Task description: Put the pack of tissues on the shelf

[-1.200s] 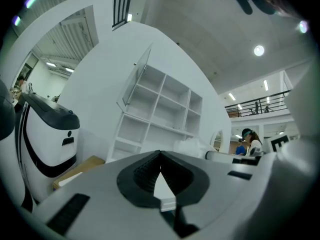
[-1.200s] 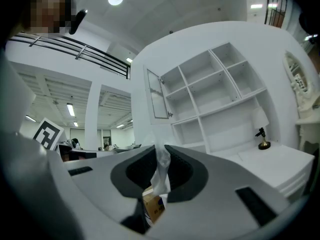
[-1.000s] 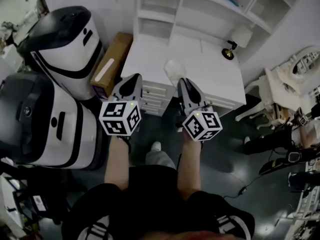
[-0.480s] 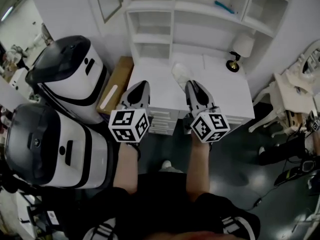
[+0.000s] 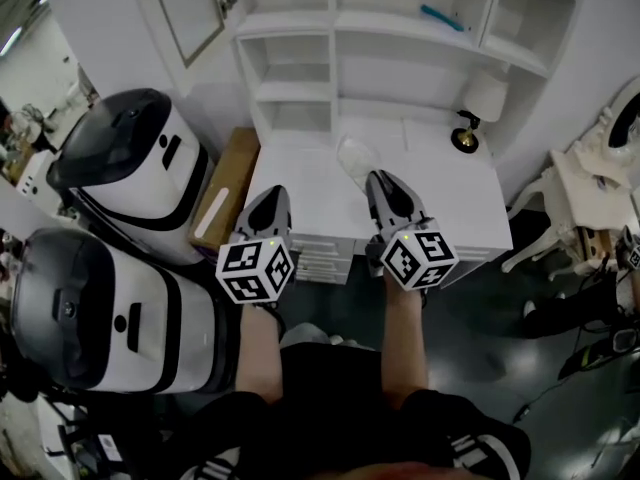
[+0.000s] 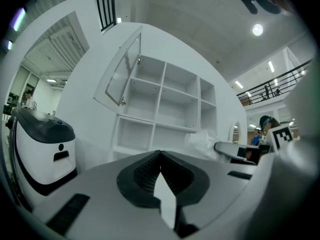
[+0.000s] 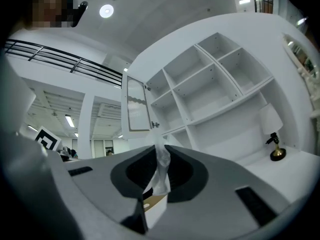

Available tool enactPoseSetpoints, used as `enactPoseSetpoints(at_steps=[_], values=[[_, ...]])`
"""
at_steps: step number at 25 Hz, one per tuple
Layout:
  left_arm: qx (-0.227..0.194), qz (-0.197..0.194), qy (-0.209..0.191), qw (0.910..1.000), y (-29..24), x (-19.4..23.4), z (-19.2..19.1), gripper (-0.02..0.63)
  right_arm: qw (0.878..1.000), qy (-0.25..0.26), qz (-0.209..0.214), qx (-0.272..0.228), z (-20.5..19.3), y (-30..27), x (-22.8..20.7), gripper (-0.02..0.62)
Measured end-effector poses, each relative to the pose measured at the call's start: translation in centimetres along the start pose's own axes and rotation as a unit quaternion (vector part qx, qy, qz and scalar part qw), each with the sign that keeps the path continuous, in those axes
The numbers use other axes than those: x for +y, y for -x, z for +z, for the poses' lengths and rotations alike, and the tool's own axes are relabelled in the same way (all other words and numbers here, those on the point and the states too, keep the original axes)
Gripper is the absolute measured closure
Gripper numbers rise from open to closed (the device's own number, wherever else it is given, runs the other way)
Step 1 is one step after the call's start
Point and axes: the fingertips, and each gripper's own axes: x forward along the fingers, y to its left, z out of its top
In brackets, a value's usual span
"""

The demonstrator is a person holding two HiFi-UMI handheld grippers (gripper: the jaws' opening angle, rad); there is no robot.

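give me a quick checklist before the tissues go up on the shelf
1. Right tongs shut on the pack of tissues: ok, wrapper pinched between the jaws.
2. Grip secure enough for the lift: cannot tell, only thin wrapper shows in the jaws.
3. Left tongs shut and empty, beside the right: ok.
4. Shelf compartments ahead open and bare: ok.
5. Lamp on the desk stands off to the right, away from the pack: ok.
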Motion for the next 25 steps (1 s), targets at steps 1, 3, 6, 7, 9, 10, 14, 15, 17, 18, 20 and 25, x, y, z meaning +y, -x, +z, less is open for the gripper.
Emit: enactPoseSetpoints(at_steps=[1,3,6,7,9,10,14,15,17,18,20,25], values=[[-0.005,0.007,0.000,1.0000,-0.2,0.5,0.5,0.595,1.000,-0.002,0.007,0.002,-0.1,-0.5,0.1,0.541],[-0.010,0.019,-0.001,0.9998,-0.5,1.5,1.2,0.595,1.000,-0.005,0.023,0.007,-0.7,-1.3,0.8,0.541],[0.000,0.026,0.000,0.9997,-1.3,2.0,0.5,0.595,0.999,-0.011,0.028,0.018,-1.8,-1.9,0.7,0.541],[0.008,0.025,0.000,0.9997,-1.7,1.9,-0.2,0.595,0.999,-0.013,0.024,0.022,-2.1,-1.9,0.2,0.541],[0.026,0.021,0.001,0.9994,-2.5,1.5,-1.8,0.595,0.999,-0.014,0.012,0.029,-2.6,-1.7,-1.0,0.541],[0.032,0.016,-0.001,0.9994,-3.1,1.2,-2.3,0.595,0.999,-0.014,0.006,0.029,-2.6,-1.7,-1.7,0.541],[0.024,-0.005,-0.004,0.9997,-5.2,0.7,-2.0,0.595,1.000,-0.006,-0.008,0.024,-2.3,-2.8,-3.1,0.541],[0.021,-0.008,-0.003,0.9998,-5.6,0.8,-1.8,0.595,1.000,-0.004,-0.007,0.025,-2.3,-3.2,-3.1,0.541],[0.019,-0.009,-0.001,0.9998,-6.5,1.1,-1.7,0.595,1.000,0.001,-0.002,0.028,-2.4,-4.3,-3.1,0.541],[0.020,-0.007,0.001,0.9998,-7.0,1.5,-1.7,0.595,1.000,0.003,0.002,0.031,-2.5,-5.0,-3.1,0.541],[0.021,-0.001,0.008,0.9998,-7.9,2.4,-1.5,0.595,0.999,0.006,0.008,0.039,-2.7,-6.3,-3.2,0.541],[0.015,0.015,0.009,0.9997,-10.5,5.2,-0.4,0.595,0.999,0.004,0.022,0.047,-3.1,-10.3,-3.5,0.541]])
